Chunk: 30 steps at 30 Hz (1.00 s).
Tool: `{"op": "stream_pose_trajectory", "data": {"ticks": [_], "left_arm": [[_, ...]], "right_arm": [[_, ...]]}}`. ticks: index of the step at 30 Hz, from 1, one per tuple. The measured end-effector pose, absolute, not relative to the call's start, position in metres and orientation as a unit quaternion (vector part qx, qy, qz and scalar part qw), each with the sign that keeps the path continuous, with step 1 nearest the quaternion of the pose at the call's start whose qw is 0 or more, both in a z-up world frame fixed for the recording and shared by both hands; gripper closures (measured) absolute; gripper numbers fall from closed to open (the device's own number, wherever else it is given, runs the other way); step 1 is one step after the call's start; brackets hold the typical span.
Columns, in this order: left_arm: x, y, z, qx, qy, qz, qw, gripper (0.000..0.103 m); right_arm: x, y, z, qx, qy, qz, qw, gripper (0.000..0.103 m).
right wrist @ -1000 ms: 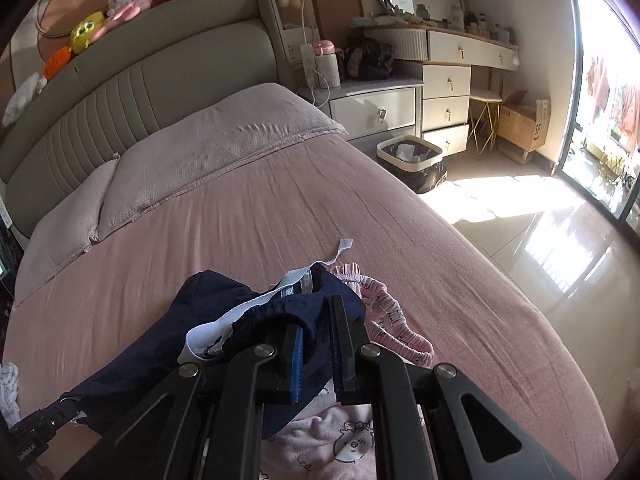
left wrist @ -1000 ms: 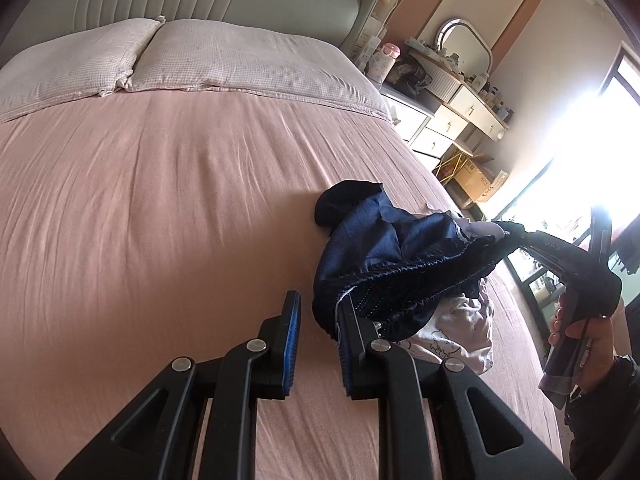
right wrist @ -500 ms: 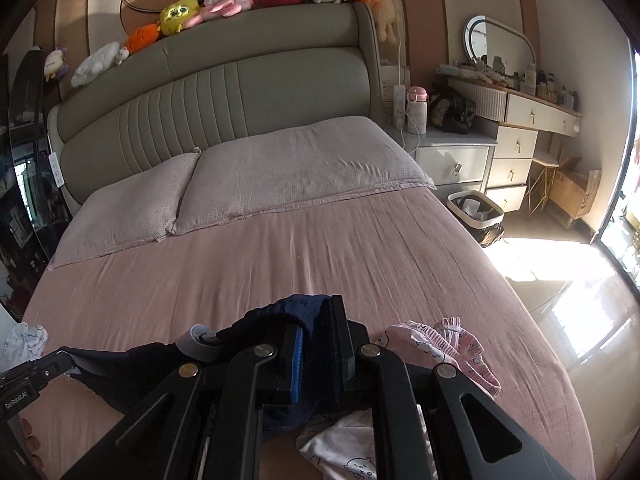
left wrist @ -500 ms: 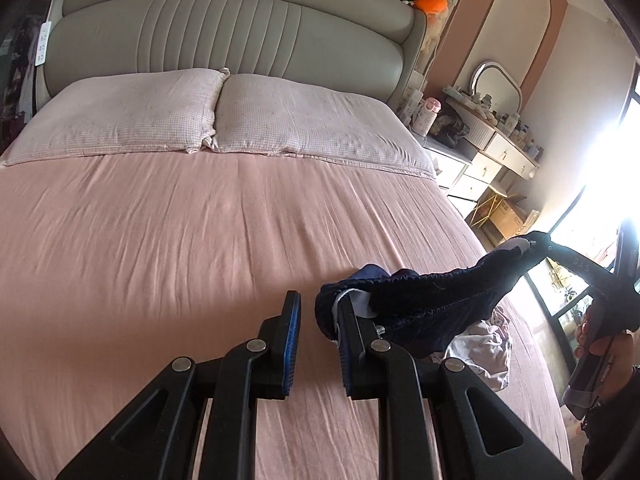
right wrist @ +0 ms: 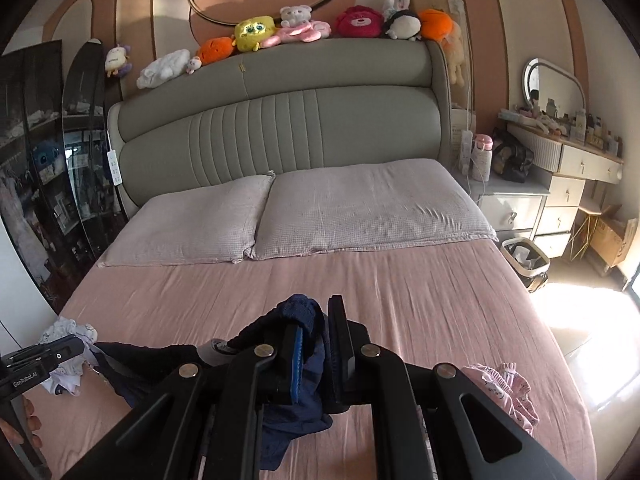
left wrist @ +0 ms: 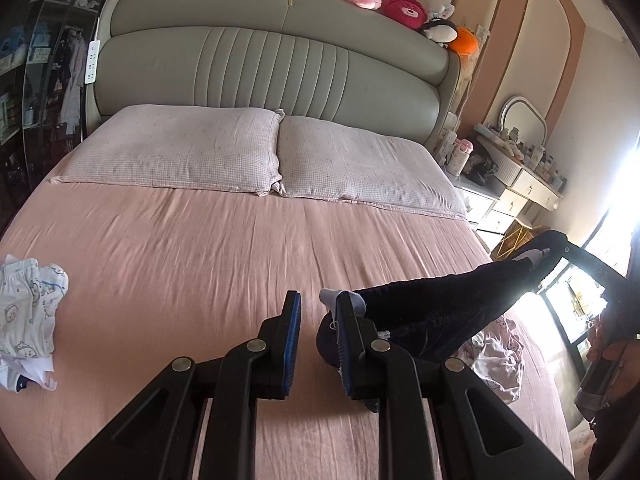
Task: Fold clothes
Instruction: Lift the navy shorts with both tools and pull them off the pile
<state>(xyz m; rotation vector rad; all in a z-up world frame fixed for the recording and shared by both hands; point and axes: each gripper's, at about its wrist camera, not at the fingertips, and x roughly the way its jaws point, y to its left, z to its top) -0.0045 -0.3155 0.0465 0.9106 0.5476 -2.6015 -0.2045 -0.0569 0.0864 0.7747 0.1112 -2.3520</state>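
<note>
Navy garment [left wrist: 440, 300] stretched above the bed's [left wrist: 240, 248] right edge, right gripper [right wrist: 314, 354] fingers clamped on one end, left gripper [left wrist: 318, 334] fingers apart with cloth outside one finger; best kept taut and level, likely for laying flat.

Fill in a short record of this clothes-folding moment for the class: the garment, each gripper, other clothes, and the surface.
garment: navy garment, lifted off the bed and stretched between the two grippers
right gripper: shut on one end of the garment
left gripper: fingers apart, cloth draped over its right finger only
other clothes: white printed pile; pink-white pile
surface: pink bed sheet
</note>
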Motion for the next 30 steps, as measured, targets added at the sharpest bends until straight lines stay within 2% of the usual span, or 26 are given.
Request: {"op": "stream_pose_trajectory", "data": {"ticks": [7,15,22,25,30], "left_arm": [[0.022,-0.347,0.059,0.31,0.214,-0.905,0.2,0.088],[0.03,-0.375,0.094,0.297,0.197,-0.906,0.228,0.088],[0.018,-0.402,0.128,0.28,0.179,-0.912,0.241,0.088],[0.01,-0.415,0.144,0.269,0.174,-0.917,0.239,0.088],[-0.004,-0.412,0.125,0.264,0.224,-0.924,0.165,0.087]], "right_arm": [[-0.194,-0.091,0.101,0.292,0.028,-0.885,0.362,0.094],[-0.2,-0.131,0.123,0.3,-0.033,-0.856,0.419,0.094],[-0.202,-0.163,0.142,0.285,-0.04,-0.849,0.442,0.094],[-0.209,-0.171,0.144,0.288,-0.048,-0.848,0.442,0.094],[-0.218,-0.178,0.137,0.298,-0.052,-0.846,0.439,0.094]]}}
